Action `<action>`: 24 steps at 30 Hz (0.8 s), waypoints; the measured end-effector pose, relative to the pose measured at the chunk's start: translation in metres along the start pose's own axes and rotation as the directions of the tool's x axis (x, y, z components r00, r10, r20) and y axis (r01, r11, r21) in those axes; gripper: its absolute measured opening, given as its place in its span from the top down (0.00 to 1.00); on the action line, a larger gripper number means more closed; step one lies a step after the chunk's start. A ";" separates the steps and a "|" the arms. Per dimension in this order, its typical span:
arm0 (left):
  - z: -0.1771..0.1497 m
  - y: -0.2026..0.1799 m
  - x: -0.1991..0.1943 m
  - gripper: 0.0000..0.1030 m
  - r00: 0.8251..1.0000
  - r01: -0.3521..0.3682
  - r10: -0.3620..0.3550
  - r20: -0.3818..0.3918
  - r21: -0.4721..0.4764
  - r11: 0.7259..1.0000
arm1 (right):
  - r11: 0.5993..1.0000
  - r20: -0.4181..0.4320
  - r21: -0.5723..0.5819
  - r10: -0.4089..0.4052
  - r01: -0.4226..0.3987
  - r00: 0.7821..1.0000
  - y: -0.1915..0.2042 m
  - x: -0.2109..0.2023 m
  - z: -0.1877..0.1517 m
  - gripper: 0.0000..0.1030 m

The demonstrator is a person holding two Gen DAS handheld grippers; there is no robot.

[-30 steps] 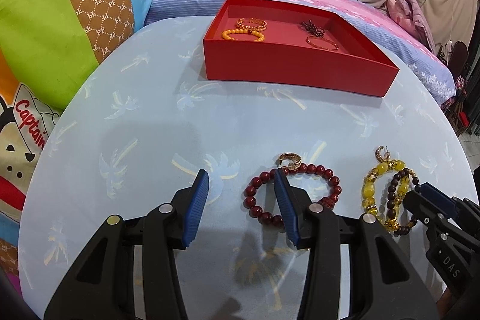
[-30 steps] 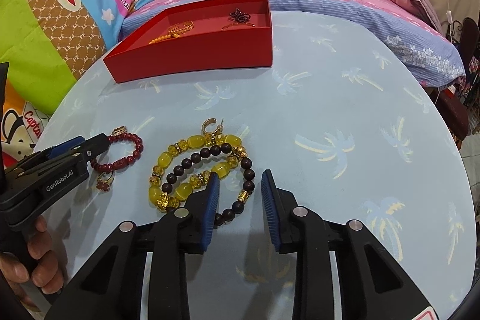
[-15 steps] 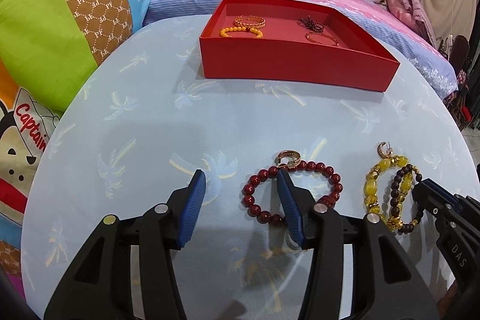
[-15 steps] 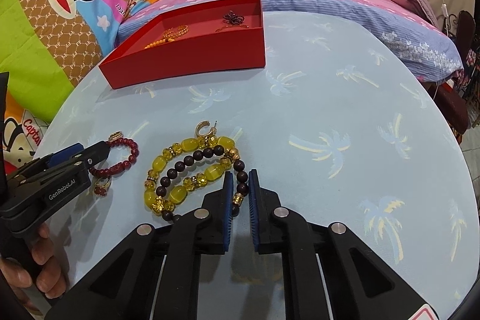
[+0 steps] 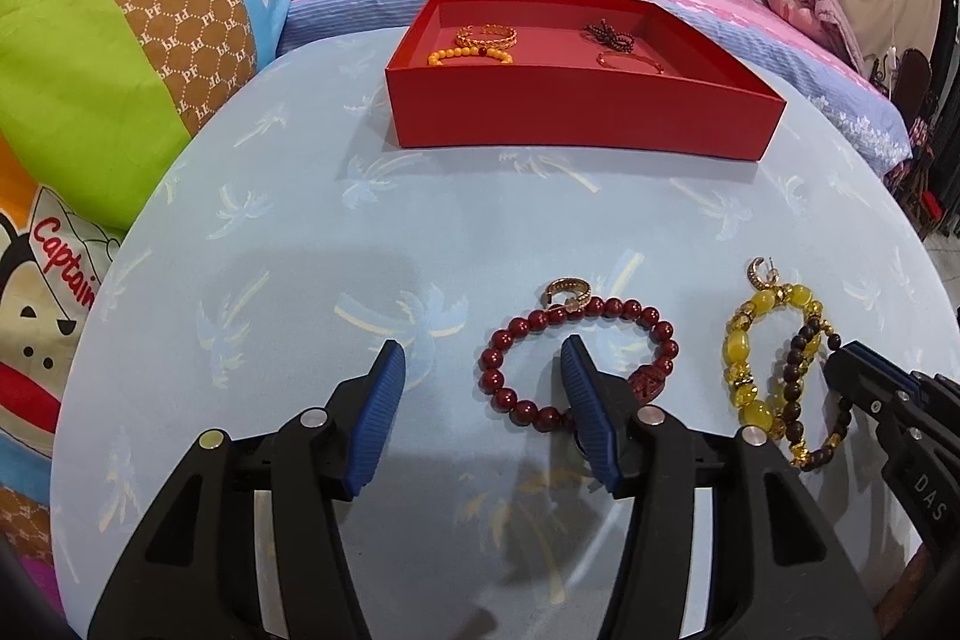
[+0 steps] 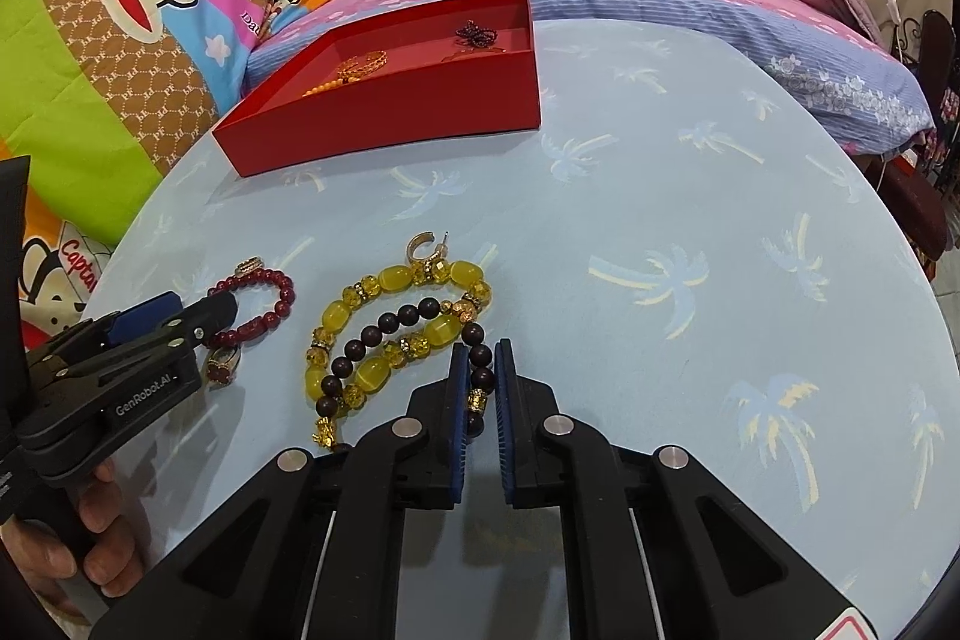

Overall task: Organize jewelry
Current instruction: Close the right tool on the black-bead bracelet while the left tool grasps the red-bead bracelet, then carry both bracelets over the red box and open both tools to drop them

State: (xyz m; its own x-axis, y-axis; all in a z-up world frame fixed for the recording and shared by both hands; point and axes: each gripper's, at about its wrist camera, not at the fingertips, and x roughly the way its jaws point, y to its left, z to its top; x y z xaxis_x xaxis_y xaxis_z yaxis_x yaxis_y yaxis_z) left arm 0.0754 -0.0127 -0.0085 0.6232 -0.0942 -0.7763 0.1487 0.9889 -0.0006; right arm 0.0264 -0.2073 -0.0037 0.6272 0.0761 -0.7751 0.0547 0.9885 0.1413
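I have both grippers low over a round table (image 5: pixel 252 232) draped in smooth pale-blue cloth printed with faint palm trees. My left gripper (image 5: pixel 483 400) has ribbed blue pads on black plastic arms; its jaws are opening, about halfway apart, gripping nothing, with the right pad standing inside the loop of the dark-red bead bracelet (image 5: pixel 624 309) and the left pad on bare cloth outside it. That bracelet is a ring of glossy round beads with one carved flat charm, lying flat on the table. One gold hoop earring (image 5: pixel 567 287) touches its far edge. My right gripper (image 6: pixel 480 376) is pinched nearly closed on the strand of the dark-brown bead bracelet (image 6: pixel 396 323), small matte round beads with gold spacers, pads pressing a bead between them. That strand lies across the yellow bead bracelet (image 6: pixel 396 275), chunky translucent oval beads with faceted gold-toned spacers. A second gold hoop earring (image 6: pixel 423 244) sits at its far side. One small ring with a dark-red stone (image 6: pixel 223 365) lies by the left gripper's tip. At the far side of the table stands one shallow rectangular red box (image 5: pixel 576 115), matte card, holding four pieces: a gold chain bracelet (image 5: pixel 486 35), an orange bead bracelet (image 5: pixel 471 53), a dark beaded knot (image 5: pixel 609 35) and a thin reddish bangle (image 5: pixel 630 59). Behind it are patterned quilts and a floral fabric.
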 end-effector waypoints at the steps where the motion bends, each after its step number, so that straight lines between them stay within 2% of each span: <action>1: 0.000 -0.001 0.000 0.50 1.000 0.000 0.000 0.000 0.004 1.000 | 1.000 -0.001 0.002 0.002 -0.002 1.000 0.000 0.000 0.000 0.92; 3: 0.000 -0.001 0.000 0.54 1.000 0.004 -0.004 0.002 0.008 1.000 | 1.000 -0.004 0.010 0.009 -0.008 1.000 0.000 -0.001 -0.001 0.92; 5: 0.000 -0.001 -0.001 0.73 1.000 0.010 -0.010 0.008 0.017 1.000 | 1.000 -0.007 0.018 0.016 -0.016 1.000 -0.001 -0.001 -0.001 0.92; 7: 0.000 -0.001 -0.002 0.87 1.000 0.012 -0.013 0.012 0.023 1.000 | 0.999 -0.009 0.024 0.021 -0.021 1.000 -0.002 -0.002 -0.001 0.92; 8: 0.000 -0.001 -0.003 0.91 1.000 0.015 -0.016 0.012 0.025 1.000 | 0.999 -0.010 0.027 0.024 -0.023 1.000 -0.002 -0.002 -0.001 0.92; 16: -0.002 0.005 -0.012 0.93 0.997 0.076 -0.076 -0.007 -0.011 0.997 | 0.999 0.010 0.033 0.040 -0.040 0.999 -0.002 -0.015 0.003 0.92; 24: 0.012 0.008 -0.042 0.93 0.986 0.167 -0.165 0.031 -0.044 0.985 | 0.998 0.066 0.011 0.059 -0.059 0.996 0.005 -0.039 0.020 0.92</action>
State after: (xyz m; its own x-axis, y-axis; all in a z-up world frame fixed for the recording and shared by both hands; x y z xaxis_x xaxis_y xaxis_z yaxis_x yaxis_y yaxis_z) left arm 0.0596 -0.0017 0.0319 0.6133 -0.2599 -0.7459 0.2165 0.9635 -0.1577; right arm 0.0177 -0.2084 0.0397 0.6794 0.1251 -0.7230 0.0256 0.9807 0.1937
